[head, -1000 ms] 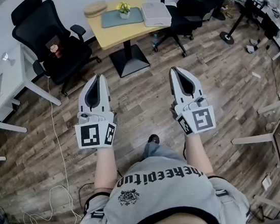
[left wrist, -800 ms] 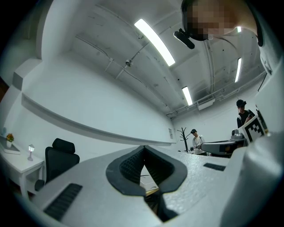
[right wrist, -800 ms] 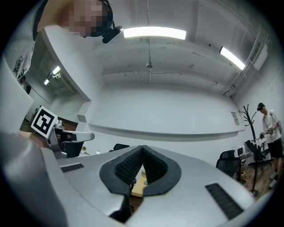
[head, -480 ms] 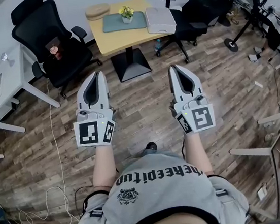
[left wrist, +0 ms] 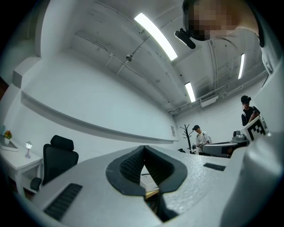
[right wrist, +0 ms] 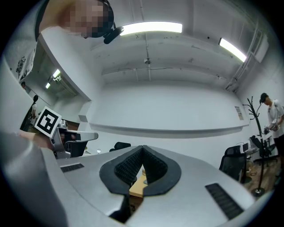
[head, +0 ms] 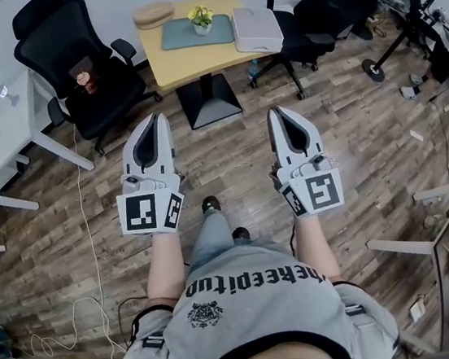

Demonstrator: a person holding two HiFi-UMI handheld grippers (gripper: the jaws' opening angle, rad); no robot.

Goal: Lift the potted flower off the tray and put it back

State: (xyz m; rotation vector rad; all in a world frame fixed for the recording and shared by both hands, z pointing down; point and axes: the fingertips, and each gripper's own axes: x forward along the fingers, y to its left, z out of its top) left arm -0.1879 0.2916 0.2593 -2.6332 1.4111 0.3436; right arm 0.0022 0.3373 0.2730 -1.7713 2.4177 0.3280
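Note:
The potted flower (head: 202,18), yellow blooms in a small white pot, stands on a grey-green tray (head: 196,31) on a yellow table (head: 191,52) at the far end of the head view. My left gripper (head: 153,120) and right gripper (head: 274,114) are held side by side over the wood floor, well short of the table, both pointing toward it. Each has its jaws shut with nothing between them. In the left gripper view the left gripper (left wrist: 143,148) shows tips that meet; the right gripper (right wrist: 142,148) looks the same in the right gripper view.
A white box (head: 257,31) and a round wooden board (head: 153,14) also lie on the table. Black office chairs (head: 78,62) (head: 325,9) flank it. A white desk (head: 1,134) stands at the left. Cables trail on the floor (head: 83,226). Other people (left wrist: 200,137) stand far off.
Both grippers and the person have moved forward toward the yellow table; a foot has stepped ahead. The jaws stay shut.

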